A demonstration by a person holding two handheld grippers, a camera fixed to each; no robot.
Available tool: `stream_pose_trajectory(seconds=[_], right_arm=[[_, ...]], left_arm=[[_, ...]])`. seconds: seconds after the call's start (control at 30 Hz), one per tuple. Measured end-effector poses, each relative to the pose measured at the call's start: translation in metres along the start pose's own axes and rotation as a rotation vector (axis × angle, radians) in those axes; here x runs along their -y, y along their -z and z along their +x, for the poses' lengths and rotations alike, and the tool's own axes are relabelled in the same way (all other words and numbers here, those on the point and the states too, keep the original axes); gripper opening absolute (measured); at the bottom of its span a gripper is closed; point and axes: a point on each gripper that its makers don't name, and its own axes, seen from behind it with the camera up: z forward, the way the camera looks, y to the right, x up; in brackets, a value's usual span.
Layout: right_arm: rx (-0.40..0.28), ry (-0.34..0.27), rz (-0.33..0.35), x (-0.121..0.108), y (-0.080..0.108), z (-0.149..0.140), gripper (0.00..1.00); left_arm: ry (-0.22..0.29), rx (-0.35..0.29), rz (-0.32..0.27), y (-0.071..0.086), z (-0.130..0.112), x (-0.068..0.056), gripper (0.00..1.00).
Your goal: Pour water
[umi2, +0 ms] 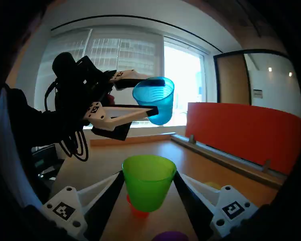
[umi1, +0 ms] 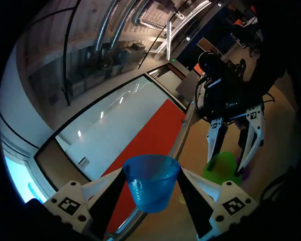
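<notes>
The left gripper view looks from just behind the left tongs along their fingers, with the blue cup clamped very near at bottom centre. The view is rolled hard: the red partition and the worktop run diagonally, with ceiling pipes at top left. The right gripper view sits level behind the right tongs, low over the worktop and facing the window, with the green cup gripped close. Each view catches the other's tongs and cup farther off — both share the partition and the worktop.
</notes>
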Motion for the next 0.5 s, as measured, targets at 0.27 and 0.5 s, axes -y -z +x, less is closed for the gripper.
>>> stream_pose_trajectory(seconds=[0.27,0.5], right_arm=[[0.005,0.007,0.015,0.0055,-0.0015,-0.0023,0.92],[0.006,0.01,0.024,0.0081,-0.0024,-0.003,0.92]], left_arm=[[-0.042,-0.004,-0.004,-0.0021,0.0028,-0.0013,0.86],[-0.078,-0.012,-0.004,-0.0036,0.0077,-0.0007,0.86]])
